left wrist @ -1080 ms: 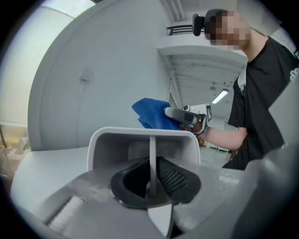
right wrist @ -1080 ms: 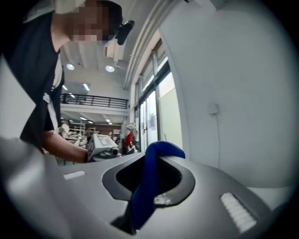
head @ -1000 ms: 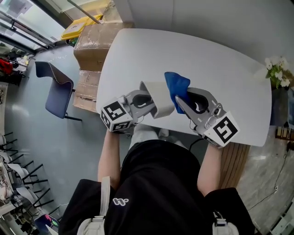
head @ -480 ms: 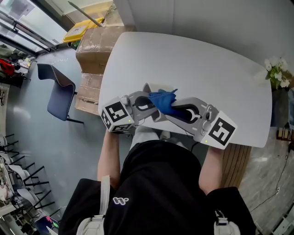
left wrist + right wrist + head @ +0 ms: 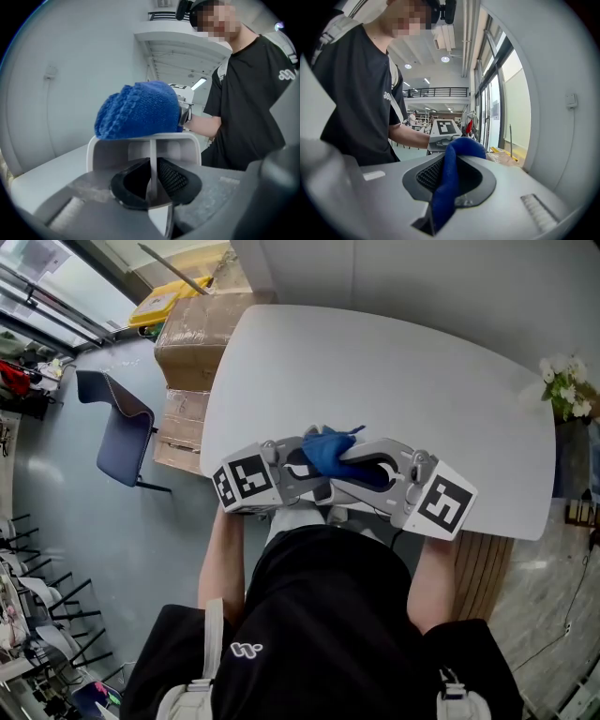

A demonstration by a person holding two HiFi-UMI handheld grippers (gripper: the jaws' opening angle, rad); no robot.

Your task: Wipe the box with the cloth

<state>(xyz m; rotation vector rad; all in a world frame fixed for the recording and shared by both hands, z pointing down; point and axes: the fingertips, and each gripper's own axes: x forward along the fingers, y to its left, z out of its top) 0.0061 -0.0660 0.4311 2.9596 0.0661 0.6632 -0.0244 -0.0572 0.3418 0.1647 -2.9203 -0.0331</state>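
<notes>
Person: A person in a black T-shirt stood at the near edge of the table, a gripper in each hand, the two tools pointed at each other close to the body.
Left gripper: The left gripper was clamped on a thin white wall of the box, its dark ribbed pads pressed against either side of the panel.
Right gripper: The right gripper was closed on the cloth, a fold of it bulging out past the mesh-textured pads.
Box: Small, white, smooth and round-cornered, it was held up off the table between the two tools. From the head view the grippers and the cloth hid most of it.
Cloth: Blue and knitted, with a nubbly weave, it sat bunched on the box's top edge, touching it.
Table: The white table had a smooth matte top and rounded corners.
Beyond the table: Wrapped cardboard boxes were stacked against the table's left end, with a yellow bin past them. A blue chair stood on the grey floor to their left. White flowers showed at the far right edge.
</notes>
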